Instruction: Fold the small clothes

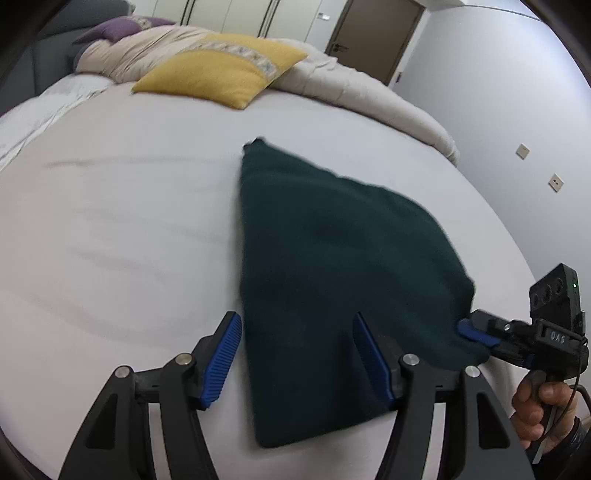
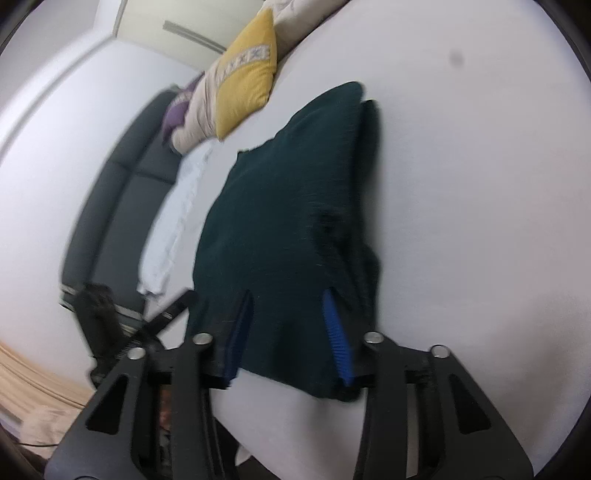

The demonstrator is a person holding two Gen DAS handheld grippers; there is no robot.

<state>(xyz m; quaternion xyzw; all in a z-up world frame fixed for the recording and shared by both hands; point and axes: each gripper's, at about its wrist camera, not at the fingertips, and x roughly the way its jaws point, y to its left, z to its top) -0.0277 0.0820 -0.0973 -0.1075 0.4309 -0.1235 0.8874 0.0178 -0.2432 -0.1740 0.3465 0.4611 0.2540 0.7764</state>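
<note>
**Materials and finish**

Garment (image 1: 332, 280): dark green knit cloth, matt, fuzzy nap; fine ribbing is seen in the right wrist view (image 2: 288, 206).
Sheet (image 1: 129, 221): white woven cloth, smooth, matt, faint creases.
Cushion (image 1: 221, 70): yellow coarse-weave cloth, matt, with a patterned woven band.
Duvet (image 1: 354, 88): beige cloth, soft, rumpled.
Left gripper (image 1: 295, 354): matt black plastic links, shiny bare-metal pivot pins; pads (image 1: 219, 363) are blue, ribbed, rubber-like.
Right gripper (image 2: 291, 332): same black plastic, metal pins, ribbed blue pads (image 2: 338, 339).
Door (image 1: 376, 35): brown, wood-look, satin.
Wall (image 1: 498, 92): painted, smooth, matt.
</note>
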